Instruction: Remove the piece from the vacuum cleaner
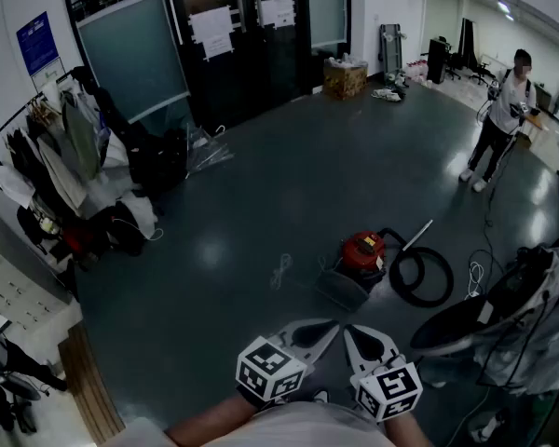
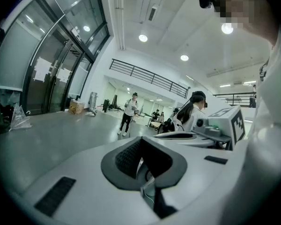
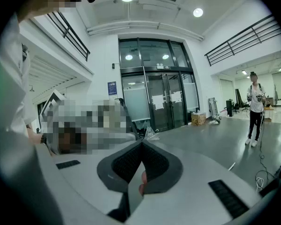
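A red vacuum cleaner (image 1: 363,252) stands on the dark floor ahead of me in the head view. A black hose (image 1: 422,276) lies coiled to its right, a thin pale wand (image 1: 417,236) slants up beside it, and a grey floor nozzle (image 1: 343,291) lies in front. My left gripper (image 1: 330,328) and right gripper (image 1: 350,331) are held close to my body, well short of the vacuum. Both are shut and empty, tips nearly touching each other. The left gripper (image 2: 139,142) and the right gripper (image 3: 141,144) each show their own pads pressed together, pointing out over the hall floor.
A person (image 1: 499,124) stands at the far right. A rack of coats and bags (image 1: 70,170) fills the left wall. A cardboard box (image 1: 345,77) sits by the glass doors. Loose cords (image 1: 281,270) lie left of the vacuum. A draped frame (image 1: 508,319) stands close on my right.
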The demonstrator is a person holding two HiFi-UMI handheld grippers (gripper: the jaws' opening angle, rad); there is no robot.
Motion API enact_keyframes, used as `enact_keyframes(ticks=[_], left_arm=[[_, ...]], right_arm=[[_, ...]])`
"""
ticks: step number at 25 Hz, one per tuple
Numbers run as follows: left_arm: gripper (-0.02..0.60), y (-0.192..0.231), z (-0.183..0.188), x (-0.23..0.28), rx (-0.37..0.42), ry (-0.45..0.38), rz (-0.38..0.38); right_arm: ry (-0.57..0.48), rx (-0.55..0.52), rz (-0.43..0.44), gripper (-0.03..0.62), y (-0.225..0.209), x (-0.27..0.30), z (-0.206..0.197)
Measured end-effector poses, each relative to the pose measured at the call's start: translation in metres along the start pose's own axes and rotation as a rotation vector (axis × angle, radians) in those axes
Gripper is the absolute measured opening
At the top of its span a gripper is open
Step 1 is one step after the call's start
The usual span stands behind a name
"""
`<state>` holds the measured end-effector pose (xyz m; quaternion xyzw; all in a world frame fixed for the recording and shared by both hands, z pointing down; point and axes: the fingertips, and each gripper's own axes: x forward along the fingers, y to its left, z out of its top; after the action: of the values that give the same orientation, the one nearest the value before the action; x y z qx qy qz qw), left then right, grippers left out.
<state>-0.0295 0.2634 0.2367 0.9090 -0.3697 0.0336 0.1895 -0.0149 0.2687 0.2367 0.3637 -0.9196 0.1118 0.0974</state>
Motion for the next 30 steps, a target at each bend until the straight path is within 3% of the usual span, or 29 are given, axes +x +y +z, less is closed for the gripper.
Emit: enact_keyframes(ticks=[10,18,30], left_arm=[[0.005,-0.002,-0.006,0.001,-0.001,0.013,-0.003],[0.006,0.009,-0.010,0.004,0.019,0.002,0.014],[0.006,0.005,-0.016,0.050,0.048,0.031,0.022]], right_arm=[[0.004,0.007,0.008,0.012,0.000,-0.001,-0.004],[-0.063,0.033,0.022,0.014,-0.008,-0.003,0.002],[-0.057,0.025,0.023,0.014,-0.050,-0.008,-0.006]])
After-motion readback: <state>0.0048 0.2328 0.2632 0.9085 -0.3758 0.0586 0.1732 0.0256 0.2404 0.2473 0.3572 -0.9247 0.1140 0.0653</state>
